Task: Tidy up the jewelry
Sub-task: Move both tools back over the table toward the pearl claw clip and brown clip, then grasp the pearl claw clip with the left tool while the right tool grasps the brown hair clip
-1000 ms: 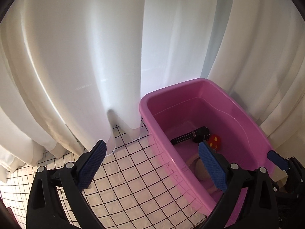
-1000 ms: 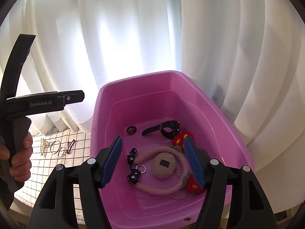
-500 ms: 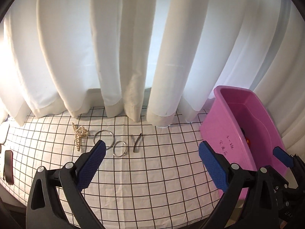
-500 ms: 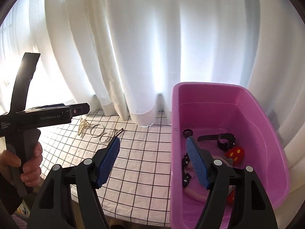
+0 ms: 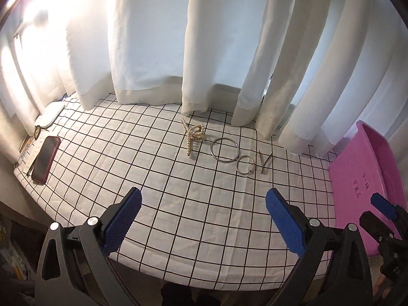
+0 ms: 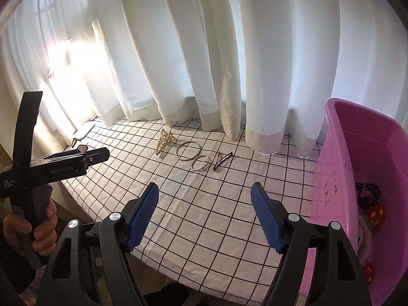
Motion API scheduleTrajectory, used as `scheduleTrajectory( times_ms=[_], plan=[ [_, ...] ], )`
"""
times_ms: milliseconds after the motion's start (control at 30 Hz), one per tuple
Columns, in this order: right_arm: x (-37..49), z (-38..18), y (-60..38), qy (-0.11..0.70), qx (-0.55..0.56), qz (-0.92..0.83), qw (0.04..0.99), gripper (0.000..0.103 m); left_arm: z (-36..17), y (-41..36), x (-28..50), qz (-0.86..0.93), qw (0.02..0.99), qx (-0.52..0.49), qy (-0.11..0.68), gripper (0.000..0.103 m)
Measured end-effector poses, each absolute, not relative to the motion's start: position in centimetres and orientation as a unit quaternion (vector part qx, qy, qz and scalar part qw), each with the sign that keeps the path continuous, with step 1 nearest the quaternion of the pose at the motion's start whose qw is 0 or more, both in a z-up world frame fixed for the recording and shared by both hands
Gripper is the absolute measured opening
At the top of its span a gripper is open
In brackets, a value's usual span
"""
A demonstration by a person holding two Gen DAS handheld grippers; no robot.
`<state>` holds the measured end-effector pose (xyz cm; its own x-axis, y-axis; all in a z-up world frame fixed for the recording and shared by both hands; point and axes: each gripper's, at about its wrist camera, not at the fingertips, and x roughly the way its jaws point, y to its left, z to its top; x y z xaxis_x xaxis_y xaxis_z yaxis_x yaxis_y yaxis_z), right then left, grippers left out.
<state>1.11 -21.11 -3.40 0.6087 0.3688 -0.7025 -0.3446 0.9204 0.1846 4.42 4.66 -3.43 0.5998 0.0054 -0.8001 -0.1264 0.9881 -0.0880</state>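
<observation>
Plainly, a moment between picks, with both tools empty over the cloth.

Left gripper: jaws spread wide, nothing between the blue pads; it looks down over the bare checked tablecloth, short of the jewelry row.

Right gripper: jaws opening, nothing between them, only cloth showing in the gap; probably readying for the next piece.

Jewelry on the cloth: a pearl hair claw, a large metal ring, a small metal ring touching it, and a V-shaped hair clip just beside, laid in a line near the curtain hem (spaced out, it seems, so each can be pinched alone).

Pink tub: at the cloth's right end, holding a dark watch, red felt pieces and a fuzzy pink band; apparently the mixed heap being sorted from.

Person's hand: wrapped round the left tool's handle, seen from the right camera.

Phone: on the far left edge, well apart from the work.

Judgement: sorting is partly done; much remains in the tub.
</observation>
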Motion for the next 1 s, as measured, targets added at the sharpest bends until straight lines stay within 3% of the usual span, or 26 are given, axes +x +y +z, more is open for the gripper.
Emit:
scheduleTrajectory(
  times_ms=[567, 1000],
  plan=[
    [8.0, -9.4, -16.6, 0.440, 0.065, 0.097, 0.890, 0.071, -9.8, 12.3, 13.1, 0.005, 0.879, -0.078, 0.471, 0.096],
    [13.0, -16.8, -15.5, 0.464, 0.089, 0.000, 0.881, 0.074, -16.2, 13.5, 19.0, -0.002, 0.880, -0.021, 0.475, 0.096]
  ],
)
